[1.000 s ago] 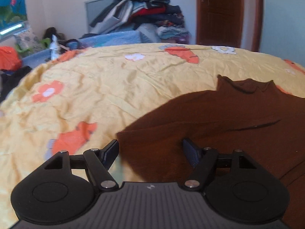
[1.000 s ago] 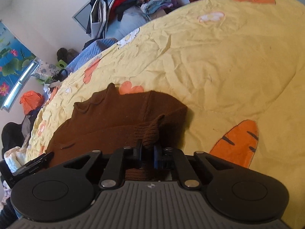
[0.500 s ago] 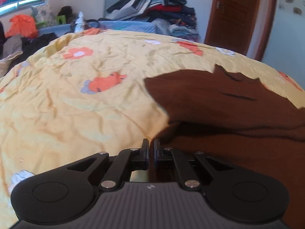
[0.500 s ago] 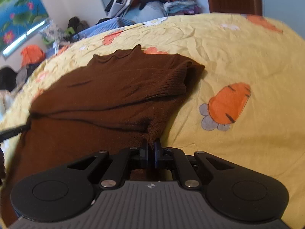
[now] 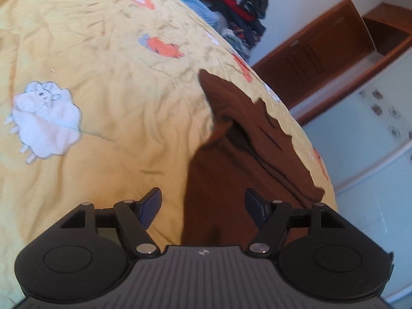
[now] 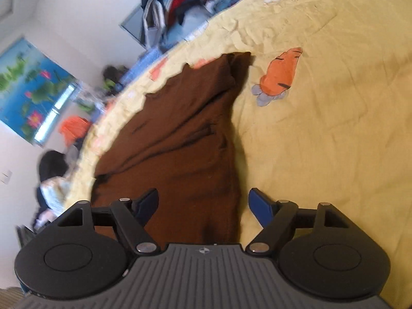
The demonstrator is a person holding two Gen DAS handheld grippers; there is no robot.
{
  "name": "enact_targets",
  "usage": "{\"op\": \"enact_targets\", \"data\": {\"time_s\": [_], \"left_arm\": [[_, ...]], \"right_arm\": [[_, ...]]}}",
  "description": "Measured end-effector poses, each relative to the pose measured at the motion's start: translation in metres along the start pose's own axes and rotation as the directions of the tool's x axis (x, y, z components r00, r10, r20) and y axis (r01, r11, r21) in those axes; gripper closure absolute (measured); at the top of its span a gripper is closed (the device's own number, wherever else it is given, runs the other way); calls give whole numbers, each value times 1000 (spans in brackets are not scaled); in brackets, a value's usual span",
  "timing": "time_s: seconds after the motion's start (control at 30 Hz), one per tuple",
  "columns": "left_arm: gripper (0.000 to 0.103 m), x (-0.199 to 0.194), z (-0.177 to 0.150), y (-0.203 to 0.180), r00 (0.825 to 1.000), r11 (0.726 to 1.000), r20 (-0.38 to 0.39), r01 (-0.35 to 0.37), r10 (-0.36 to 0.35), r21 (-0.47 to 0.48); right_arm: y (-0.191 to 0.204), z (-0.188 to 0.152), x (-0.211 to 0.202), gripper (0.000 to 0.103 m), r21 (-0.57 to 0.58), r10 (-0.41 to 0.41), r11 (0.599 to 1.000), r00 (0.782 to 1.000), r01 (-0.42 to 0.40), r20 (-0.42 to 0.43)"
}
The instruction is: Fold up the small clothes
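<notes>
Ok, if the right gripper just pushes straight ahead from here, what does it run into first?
Most likely the brown sweater: the right gripper is open over it, pointing down along the fabric on the yellow bedspread. Depth is uncertain.

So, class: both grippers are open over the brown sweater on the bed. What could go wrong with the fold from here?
1. The brown sweater lies rumpled, with loose ridges, so the fold may set crooked.
2. The left gripper and right gripper, whose jaws have just been opening, hold nothing; regrasping might snag several layers.
3. The wrinkled yellow bedspread could drag along.

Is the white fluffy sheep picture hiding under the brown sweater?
No, the white sheep picture lies uncovered on the yellow bedspread, well apart from the brown knitted sweater.
</notes>
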State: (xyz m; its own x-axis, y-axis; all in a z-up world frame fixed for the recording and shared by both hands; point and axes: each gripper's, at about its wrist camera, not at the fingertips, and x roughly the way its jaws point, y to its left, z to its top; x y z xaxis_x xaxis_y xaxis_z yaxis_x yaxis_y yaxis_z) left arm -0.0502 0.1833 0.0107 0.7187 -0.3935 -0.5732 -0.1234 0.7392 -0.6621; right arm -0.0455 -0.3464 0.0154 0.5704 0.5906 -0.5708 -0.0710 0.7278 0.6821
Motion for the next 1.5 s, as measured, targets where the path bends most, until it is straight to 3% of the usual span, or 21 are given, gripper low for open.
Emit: {"op": "enact_targets", "data": {"time_s": [0.1,0.17,0.2,0.23,0.33,0.47,0.57,0.67,0.7,0.77,0.83,0.87,0.9,0.93,1.03,1.2,1.27,1.33,1.4,1.47,1.5], "left_arm": [[36,11,0,-13,1000,999,-26,-2,3,35],[80,22,1,-19,996,996,-60,-57,61,65],[96,27,2,-19,992,993,-76,-92,98,80],[96,28,3,-20,993,992,-73,-91,98,91],[102,15,5,-32,979,963,-25,-192,201,191],[102,3,10,-22,974,949,-34,-210,224,234],[101,1,1,-17,981,967,-73,-161,178,196],[80,-9,-13,-11,987,998,-154,-42,50,52],[58,-10,-21,-7,983,1000,-183,2,-2,-3],[47,-16,-39,-2,983,995,-159,80,-89,-67],[55,-17,-46,-10,987,997,-143,67,-71,-32],[69,-14,-46,-15,989,1000,-142,30,-30,2],[100,-9,-46,-19,986,999,-165,-25,31,41],[100,-7,-43,-19,984,997,-172,-37,47,63],[100,-18,-31,-17,981,983,-138,-115,135,143],[98,-21,-34,-10,982,985,-163,-67,94,160],[89,-22,-40,-7,977,997,-213,-18,34,79],[58,-28,-54,-1,970,997,-233,71,-75,-26],[45,-35,-70,-1,963,987,-223,139,-152,-75],[48,-36,-81,-10,964,988,-219,145,-153,-52],[73,-35,-84,-16,970,994,-215,113,-112,-9]], "right_arm": [[0,-2,4,29,28,39,999,999,-38,-26],[-1,-5,10,54,26,23,999,998,-22,-58],[-4,-6,13,87,35,-3,999,997,6,-81],[-7,-8,13,93,42,-3,999,997,6,-71],[-7,-12,-3,91,41,1,999,1000,0,-19],[-20,-18,-25,91,70,15,997,1000,-17,24],[-30,-29,-19,85,130,37,991,999,-37,3],[-25,-43,-29,52,161,108,981,994,-107,5],[-22,-50,-34,40,158,128,979,992,-127,5],[-19,-61,-37,38,181,154,972,988,-149,-15],[-10,-68,-34,42,159,153,977,987,-143,-53],[-5,-69,-30,47,148,139,981,987,-126,-81],[-3,-69,-26,67,145,129,983,986,-113,-109],[-2,-70,-23,92,140,117,985,984,-99,-134],[-4,-76,-36,91,116,72,992,990,-58,-118],[-29,-93,-54,94,203,96,976,994,-83,-54],[-27,-98,-57,83,233,125,967,990,-106,-69],[-17,-105,-61,50,211,179,965,980,-158,-88],[-5,-110,-61,40,186,200,967,971,-174,-130],[4,-114,-55,41,168,195,971,968,-168,-157],[9,-115,-50,48,161,187,974,966,-159,-176]]}}
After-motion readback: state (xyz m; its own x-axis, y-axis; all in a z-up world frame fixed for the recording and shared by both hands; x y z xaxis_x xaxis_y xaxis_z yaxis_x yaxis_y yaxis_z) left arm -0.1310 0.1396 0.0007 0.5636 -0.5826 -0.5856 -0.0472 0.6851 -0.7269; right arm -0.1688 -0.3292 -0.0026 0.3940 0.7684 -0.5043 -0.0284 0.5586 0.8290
